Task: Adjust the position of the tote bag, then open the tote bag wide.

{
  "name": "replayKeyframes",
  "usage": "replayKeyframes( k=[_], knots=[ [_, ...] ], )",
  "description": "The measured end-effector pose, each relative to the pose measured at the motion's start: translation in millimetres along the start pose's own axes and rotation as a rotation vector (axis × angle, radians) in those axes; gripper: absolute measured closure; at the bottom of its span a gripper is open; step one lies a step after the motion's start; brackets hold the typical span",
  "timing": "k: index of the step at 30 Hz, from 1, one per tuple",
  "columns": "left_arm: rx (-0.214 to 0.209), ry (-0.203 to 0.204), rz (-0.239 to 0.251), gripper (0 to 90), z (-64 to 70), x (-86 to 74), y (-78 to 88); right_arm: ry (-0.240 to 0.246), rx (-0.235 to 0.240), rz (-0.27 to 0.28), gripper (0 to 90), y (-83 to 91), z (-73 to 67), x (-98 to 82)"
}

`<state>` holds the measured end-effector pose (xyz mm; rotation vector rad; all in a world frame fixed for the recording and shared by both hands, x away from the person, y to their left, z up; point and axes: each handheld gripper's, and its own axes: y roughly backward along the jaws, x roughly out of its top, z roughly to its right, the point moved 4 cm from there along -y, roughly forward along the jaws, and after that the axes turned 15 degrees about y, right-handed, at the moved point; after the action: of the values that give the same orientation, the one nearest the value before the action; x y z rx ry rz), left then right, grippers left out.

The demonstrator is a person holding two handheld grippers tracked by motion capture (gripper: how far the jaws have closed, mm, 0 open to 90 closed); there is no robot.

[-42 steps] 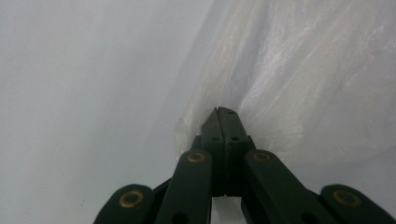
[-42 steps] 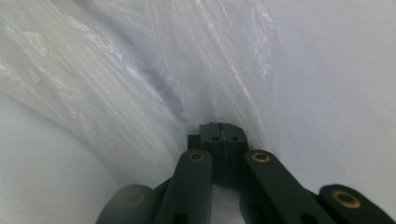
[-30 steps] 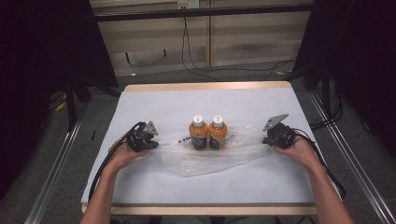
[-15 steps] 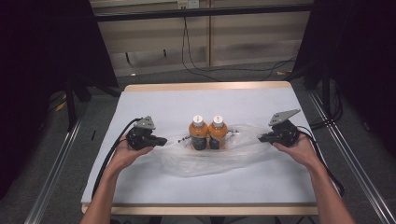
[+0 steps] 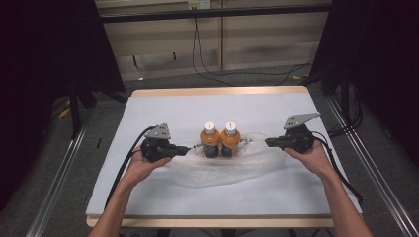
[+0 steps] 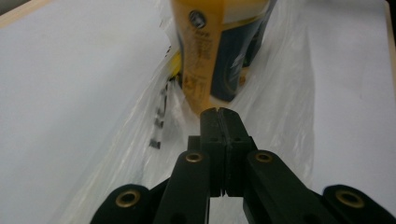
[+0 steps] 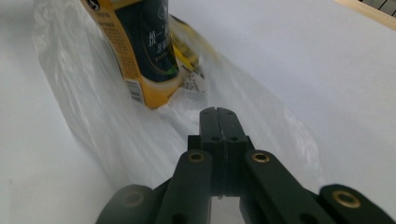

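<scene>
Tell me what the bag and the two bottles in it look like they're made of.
Bag: thin clear plastic film, glossy, judging by its crinkles and the table showing through.
Two bottles: probably clear plastic, since the orange drink shows through; white caps that look like plastic, and glossy printed wrap labels, dark and orange, in the gripper views.

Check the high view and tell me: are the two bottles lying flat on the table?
No, both bottles stand upright side by side on the clear plastic bag, white caps up.

Both claws (image 5: 187,148) (image 5: 269,142) seemingly higher.
</scene>
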<state>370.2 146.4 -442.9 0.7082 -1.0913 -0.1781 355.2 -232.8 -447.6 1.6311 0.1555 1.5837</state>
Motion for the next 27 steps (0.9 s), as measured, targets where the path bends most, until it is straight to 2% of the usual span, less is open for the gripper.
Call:
replayKeyframes(
  k=[4, 5, 8, 15, 17, 20, 22, 23, 27],
  knots=[
    [-0.034, 0.01, 0.036, 89.5, 8.9, 5.4, -6.3, -0.004, 0.001, 0.024, 90.0, -2.7, -3.5, 7.2],
    [-0.044, 0.023, 0.05, 89.4, 11.0, 6.6, -8.3, 0.001, -0.001, 0.025, 90.0, -4.0, -4.4, 9.2],
    [-0.068, 0.037, 0.068, 89.4, 17.8, 10.2, -15.2, -0.016, 0.005, 0.043, 90.0, -10.3, -7.4, 13.3],
    [-0.096, 0.031, 0.049, 89.4, 30.0, 12.8, -37.5, -0.007, 0.021, 0.024, 90.0, -29.4, -14.6, 21.7],
    [-0.086, 0.025, 0.04, 89.3, 33.1, 13.7, -44.8, 0.01, 0.024, 0.01, 90.0, -34.7, -16.0, 23.9],
    [-0.087, 0.016, 0.037, 89.3, 36.6, 17.3, -52.2, 0.01, 0.035, 0.021, 90.0, -40.5, -16.8, 27.9],
    [-0.099, 0.014, 0.041, 89.3, 39.6, 18.6, -57.5, 0.007, 0.036, 0.009, 90.0, -44.0, -16.0, 28.8],
    [-0.079, -0.004, 0.022, 89.3, 40.9, 17.8, -60.5, 0.011, 0.032, 0.002, 90.0, -46.3, -15.5, 29.6],
    [-0.068, -0.015, -0.009, 89.3, 42.9, 14.8, -71.2, 0.019, 0.042, 0.005, 90.0, -55.4, -17.4, 36.6]
  ],
)
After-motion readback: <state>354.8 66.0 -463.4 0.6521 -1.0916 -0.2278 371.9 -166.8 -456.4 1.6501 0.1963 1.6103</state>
